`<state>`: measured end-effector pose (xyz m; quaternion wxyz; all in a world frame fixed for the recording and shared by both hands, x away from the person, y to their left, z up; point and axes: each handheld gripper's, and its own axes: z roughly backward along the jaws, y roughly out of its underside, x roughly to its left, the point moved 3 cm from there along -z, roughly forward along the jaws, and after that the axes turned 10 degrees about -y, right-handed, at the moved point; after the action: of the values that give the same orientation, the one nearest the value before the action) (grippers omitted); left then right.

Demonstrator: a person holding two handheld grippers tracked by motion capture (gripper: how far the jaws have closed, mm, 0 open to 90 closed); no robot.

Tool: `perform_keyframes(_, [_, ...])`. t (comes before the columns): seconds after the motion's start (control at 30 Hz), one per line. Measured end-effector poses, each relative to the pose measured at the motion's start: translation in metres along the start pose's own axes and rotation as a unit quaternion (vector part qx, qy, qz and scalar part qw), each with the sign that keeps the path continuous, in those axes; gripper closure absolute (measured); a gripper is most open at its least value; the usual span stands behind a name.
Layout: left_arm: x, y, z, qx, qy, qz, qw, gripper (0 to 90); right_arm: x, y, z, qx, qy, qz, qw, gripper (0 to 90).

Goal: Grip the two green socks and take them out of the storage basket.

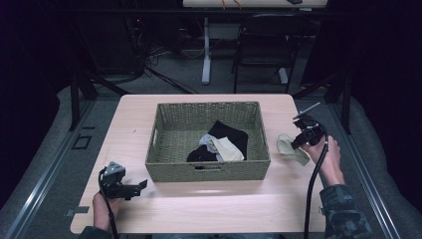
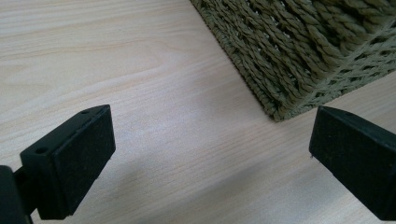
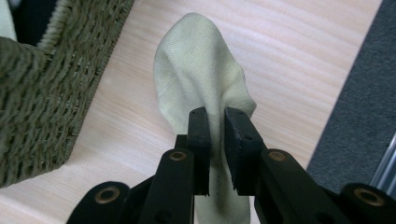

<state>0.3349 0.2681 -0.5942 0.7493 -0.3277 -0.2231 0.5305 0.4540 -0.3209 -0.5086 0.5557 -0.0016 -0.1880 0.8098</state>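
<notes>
My right hand-held gripper (image 1: 300, 141) is clamped on a pale yellow sock (image 3: 201, 88), right here off the right side of the woven basket (image 1: 164, 164). In the right gripper view the jaws are nearly together with the sock's fabric pinched between them; the rest of the sock stretches away from the jaws and its far end lies on the counter (image 1: 199, 204), just beside the basket's outer wall (image 3: 42, 93) but apart from it. From the high view the sock (image 1: 291, 148) sits between the basket and my right hand (image 1: 326, 154), close to the counter's right edge.

Over on the other side, my left hand-held gripper (image 1: 139, 186) is low at the near left of the counter, pointing toward the basket's front left corner. Its jaws stand wide apart with nothing between them, just bare wood (image 2: 163, 116), and the basket's corner (image 2: 289, 65) is near, ahead of the jaws, not touching.

Inside the basket lie a black garment (image 1: 230, 133) and a light-coloured piece (image 1: 224, 148) on top of it, toward the right half.
</notes>
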Motion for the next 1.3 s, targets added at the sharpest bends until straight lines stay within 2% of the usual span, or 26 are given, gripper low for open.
perform_keyframes(0.03, [0.000, 0.000, 0.000, 0.000, 0.000, 0.000, 1.0000, 0.5, -0.001, 0.001, -0.003, 0.002, -0.001, -0.002, 1.0000, 80.7])
perform_keyframes(0.07, [0.000, 0.000, 0.000, 0.000, 0.000, 0.000, 1.0000, 0.5, -0.002, 0.001, -0.004, 0.016, -0.003, 0.006, 0.9999, 80.6])
perform_keyframes(0.33, [0.000, 0.000, 0.000, 0.000, 0.001, 0.000, 1.0000, 0.5, -0.006, 0.005, -0.020, 0.031, -0.009, -0.001, 0.9995, 78.5])
perform_keyframes(0.4, [0.000, 0.000, 0.000, 0.001, 0.001, -0.001, 1.0000, 0.5, -0.006, 0.006, -0.022, 0.032, -0.006, -0.002, 0.9995, 74.7])
perform_keyframes(0.5, [0.000, 0.000, 0.000, 0.002, 0.002, -0.001, 1.0000, 0.5, -0.005, 0.005, -0.020, 0.033, 0.000, -0.004, 0.9994, 60.0])
perform_keyframes(0.63, [0.000, 0.000, 0.000, 0.001, 0.002, -0.001, 1.0000, 0.5, -0.002, 0.002, -0.009, 0.028, -0.004, 0.005, 0.9996, 42.1])
perform_keyframes(0.67, [0.000, 0.000, 0.000, 0.001, 0.002, -0.001, 1.0000, 0.5, 0.000, 0.001, -0.006, 0.011, -0.003, 0.000, 0.9999, 37.6])
perform_keyframes(0.7, [0.000, 0.000, 0.000, 0.000, 0.000, -0.002, 1.0000, 0.5, 0.001, 0.000, 0.000, 0.015, -0.005, 0.008, 0.9998, 34.2])
perform_keyframes(0.73, [0.000, 0.000, 0.000, 0.000, 0.000, -0.002, 1.0000, 0.5, 0.006, -0.003, 0.011, 0.007, -0.007, 0.016, 0.9998, 27.4])
perform_keyframes(0.77, [0.000, 0.000, 0.001, 0.002, 0.001, -0.003, 1.0000, 0.5, 0.006, -0.003, 0.011, 0.007, -0.007, 0.016, 0.9998, 27.4])
perform_keyframes(0.83, [0.000, -0.001, 0.001, 0.002, 0.001, -0.004, 1.0000, 0.5, 0.012, -0.007, 0.022, 0.003, -0.013, 0.025, 0.9996, 21.3])
perform_keyframes(0.9, [0.000, -0.001, 0.001, 0.002, 0.001, -0.004, 1.0000, 0.5, 0.018, -0.011, 0.032, -0.003, -0.009, 0.031, 0.9995, 14.1])
perform_keyframes(0.97, [0.000, -0.001, 0.001, 0.001, 0.001, -0.003, 1.0000, 0.5, 0.025, -0.016, 0.041, -0.015, -0.006, 0.037, 0.9992, 12.8])
perform_keyframes(1.07, [0.000, -0.001, 0.001, 0.002, 0.000, -0.004, 1.0000, 0.5, 0.040, -0.026, 0.056, -0.021, -0.009, 0.056, 0.9982, 4.2])
perform_keyframes(1.13, [0.000, 0.000, 0.000, -0.001, 0.000, -0.002, 1.0000, 0.5, 0.044, -0.029, 0.059, -0.025, -0.011, 0.062, 0.9977, 3.5])
perform_keyframes(1.3, [0.000, -0.001, 0.000, 0.001, 0.001, -0.002, 1.0000, 0.5, 0.071, -0.045, 0.071, -0.033, -0.023, 0.091, 0.9950, 0.0])
